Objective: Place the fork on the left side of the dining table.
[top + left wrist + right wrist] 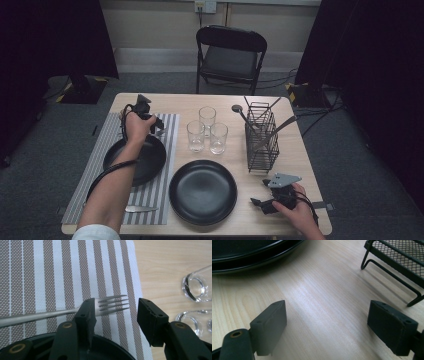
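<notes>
A silver fork (37, 317) lies across the striped placemat (50, 272), handle to the left in the left gripper view. My left gripper (116, 303) hangs low over it, jaws open, with the tines in the gap; the left jaw covers the fork's neck and the right jaw stands clear of the tips. In the high view this left gripper (156, 126) sits at the far rim of the black plate (145, 160) on the placemat (167, 145). My right gripper (328, 307) is open over bare wood, seen as the right gripper (261, 204) near the table's front right.
A second black plate (202, 191) sits front centre. Three glasses (205, 131) stand mid-table, close right of the placemat. A black wire caddy (261, 137) with utensils stands at the right. A knife (140, 209) lies on the placemat's near end. A folding chair (230, 55) stands behind the table.
</notes>
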`<action>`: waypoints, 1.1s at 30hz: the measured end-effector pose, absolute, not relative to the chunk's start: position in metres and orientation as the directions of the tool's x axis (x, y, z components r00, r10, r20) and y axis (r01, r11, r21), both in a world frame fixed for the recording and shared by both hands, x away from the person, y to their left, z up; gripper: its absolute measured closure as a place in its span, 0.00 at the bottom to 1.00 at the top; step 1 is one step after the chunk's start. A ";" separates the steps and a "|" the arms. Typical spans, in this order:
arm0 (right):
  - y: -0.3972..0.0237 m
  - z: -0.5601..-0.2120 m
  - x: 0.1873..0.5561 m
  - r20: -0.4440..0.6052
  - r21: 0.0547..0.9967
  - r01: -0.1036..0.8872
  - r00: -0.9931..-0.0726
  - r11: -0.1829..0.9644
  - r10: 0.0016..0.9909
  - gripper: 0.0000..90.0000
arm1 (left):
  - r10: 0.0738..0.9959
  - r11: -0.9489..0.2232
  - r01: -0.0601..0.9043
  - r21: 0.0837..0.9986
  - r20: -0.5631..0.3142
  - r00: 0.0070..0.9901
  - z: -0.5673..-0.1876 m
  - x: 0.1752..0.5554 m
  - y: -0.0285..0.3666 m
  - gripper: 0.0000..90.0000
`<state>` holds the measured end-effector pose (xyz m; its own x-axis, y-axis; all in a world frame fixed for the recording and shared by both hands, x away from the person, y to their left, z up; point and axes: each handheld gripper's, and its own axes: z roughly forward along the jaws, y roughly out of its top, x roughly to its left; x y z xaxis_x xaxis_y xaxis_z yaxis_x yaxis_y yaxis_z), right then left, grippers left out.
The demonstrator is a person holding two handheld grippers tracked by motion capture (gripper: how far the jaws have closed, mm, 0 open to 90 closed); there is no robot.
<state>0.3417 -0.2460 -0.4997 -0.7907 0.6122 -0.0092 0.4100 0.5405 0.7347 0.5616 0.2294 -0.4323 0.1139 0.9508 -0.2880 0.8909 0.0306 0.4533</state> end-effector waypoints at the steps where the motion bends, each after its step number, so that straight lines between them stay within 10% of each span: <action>1: -0.246 -0.500 0.342 -0.008 0.735 0.411 -0.790 0.540 0.613 0.17 | 0.948 0.041 0.892 0.451 -0.299 0.108 -0.434 0.562 0.228 0.55; 33: -0.246 -0.500 0.342 -0.008 0.734 0.412 -0.790 0.540 0.613 0.17 | 0.955 0.051 0.893 0.448 -0.284 0.088 -0.456 0.571 0.213 0.72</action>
